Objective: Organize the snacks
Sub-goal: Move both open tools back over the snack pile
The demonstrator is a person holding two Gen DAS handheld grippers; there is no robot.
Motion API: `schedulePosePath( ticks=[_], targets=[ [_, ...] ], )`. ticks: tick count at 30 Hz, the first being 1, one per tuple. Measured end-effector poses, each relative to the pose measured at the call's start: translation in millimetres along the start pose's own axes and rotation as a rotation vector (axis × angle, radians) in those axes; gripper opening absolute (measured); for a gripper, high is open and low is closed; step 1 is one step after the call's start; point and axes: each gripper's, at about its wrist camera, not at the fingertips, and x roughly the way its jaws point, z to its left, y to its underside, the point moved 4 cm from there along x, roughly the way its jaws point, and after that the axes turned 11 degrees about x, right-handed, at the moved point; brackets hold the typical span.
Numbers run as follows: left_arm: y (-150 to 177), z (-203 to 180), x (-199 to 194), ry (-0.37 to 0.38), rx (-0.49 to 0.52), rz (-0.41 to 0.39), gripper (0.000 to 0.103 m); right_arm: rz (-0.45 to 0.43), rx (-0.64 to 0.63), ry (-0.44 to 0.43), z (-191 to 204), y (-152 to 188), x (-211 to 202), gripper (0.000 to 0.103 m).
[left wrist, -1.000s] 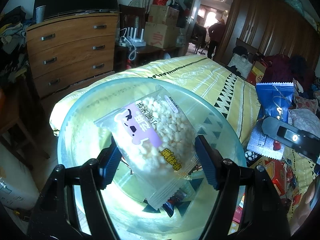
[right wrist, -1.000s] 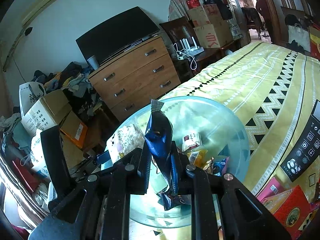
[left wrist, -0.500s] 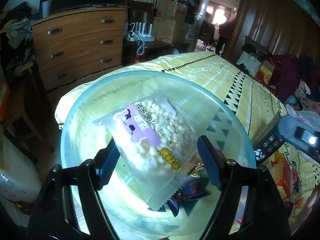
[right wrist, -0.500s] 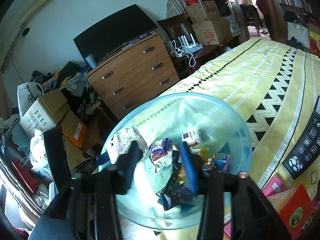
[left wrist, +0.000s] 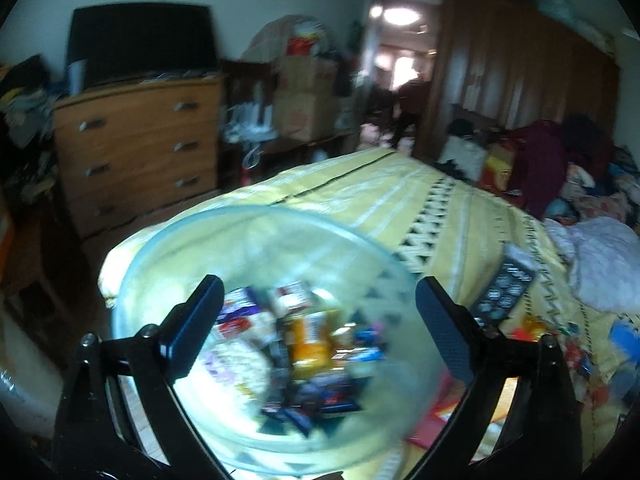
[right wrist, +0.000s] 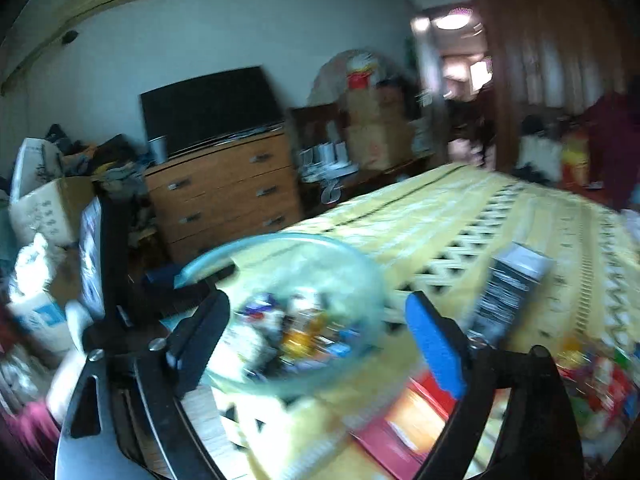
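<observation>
Snacks: most visible ones sit in the clear bowl (left wrist: 256, 248) at the near corner of the bed (left wrist: 400, 200). Both views blurred, so wrappers hard to ID. Can make out a puffed-rice pack (left wrist: 240, 360) low left in the bowl, an orange pack (left wrist: 308, 340) mid, plus dark blue and red wrappers around them. Rough count in bowl: 8+ pcs, exact no. can't tell.

Left gripper (left wrist: 316, 328) jaws have just been opening, now spread wide, nothing between the fingers (left wrist: 196, 320); the rice pack lies in the bowl under them, not pinched. Right gripper (right wrist: 320, 336), same: jaws have just been opening, wide apart, empty. So 2 grippers, 0 items held.

Progress, my read: well along but not done. Both drops look complete. Left over: loose snacks (left wrist: 560, 340) scattered on the bed to the right of the bowl, small colourful wrappers, maybe 4-6, too smeared to count. Also a red box (right wrist: 404, 412) on the bed just beside the bowl, near side; only 1 seen clearly. Whether it goes in the bowl, can't say.

Non-task stuff: 1 black remote (left wrist: 504, 296) on the bedspread, right of the bowl, apart from it. 1 dresser (left wrist: 136, 152) behind, 3 drawers visible, TV on top.

Next, prob: either hand swings right to the loose pile for another pick.
</observation>
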Motion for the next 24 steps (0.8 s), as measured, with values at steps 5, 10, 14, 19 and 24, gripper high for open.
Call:
schedulePosePath(
  ticks=[5, 10, 14, 19, 24],
  targets=[
    [-11, -67, -17, 0.146, 0.099, -0.043, 0.099, 0.042, 0.084, 0.142, -78, 67, -54, 0.092],
    [0, -147, -27, 0.381, 0.194, -0.005, 0.099, 0.169, 0.215, 0.326, -176, 150, -103, 0.092],
    [27, -202, -21, 0.534, 0.267, 0.091, 0.099, 0.186, 0.315, 0.452, -256, 183, -153, 0.092],
    [61, -243, -10, 0.684, 0.305, 0.237, 0.099, 0.244, 0.395, 0.427, -332, 191, -165, 0.092],
    [88, -269, -13, 0.711, 0.33, 0.315, 0.099, 0.305, 0.425, 0.335, -375, 182, -133, 0.092]
  ],
)
